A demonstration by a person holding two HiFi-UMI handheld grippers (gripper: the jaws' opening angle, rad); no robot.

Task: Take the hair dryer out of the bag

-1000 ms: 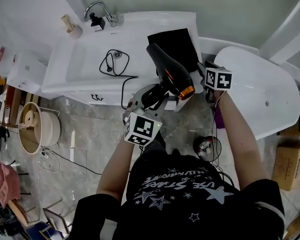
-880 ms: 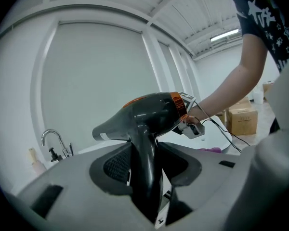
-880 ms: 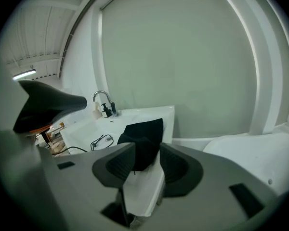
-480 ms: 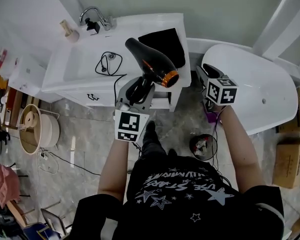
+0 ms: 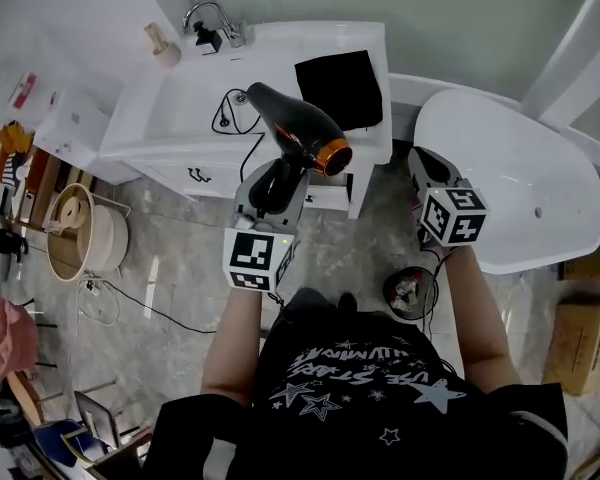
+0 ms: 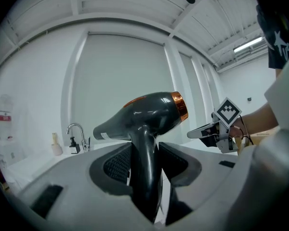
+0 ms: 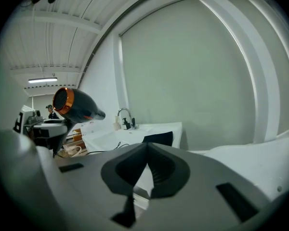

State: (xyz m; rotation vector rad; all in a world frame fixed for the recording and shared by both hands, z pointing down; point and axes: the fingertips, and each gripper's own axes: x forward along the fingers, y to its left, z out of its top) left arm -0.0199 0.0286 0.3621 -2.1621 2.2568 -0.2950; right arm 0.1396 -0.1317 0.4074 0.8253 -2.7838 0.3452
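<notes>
Extraction looking done: left gripper [image 5: 278, 176] fingers are pinching the hair dryer [image 5: 295, 128] handle, dryer hovering over the counter [image 5: 180, 118], left of the bag [image 5: 342, 88]. Right gripper [image 7: 145, 150] fingers, just closing, are pressing together, empty. Next: setting the dryer down.

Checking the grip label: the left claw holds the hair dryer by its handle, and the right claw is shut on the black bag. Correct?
No. The right claw has just closed on nothing; the right gripper view shows the black bag lying on the counter beyond it. The rest holds.
</notes>
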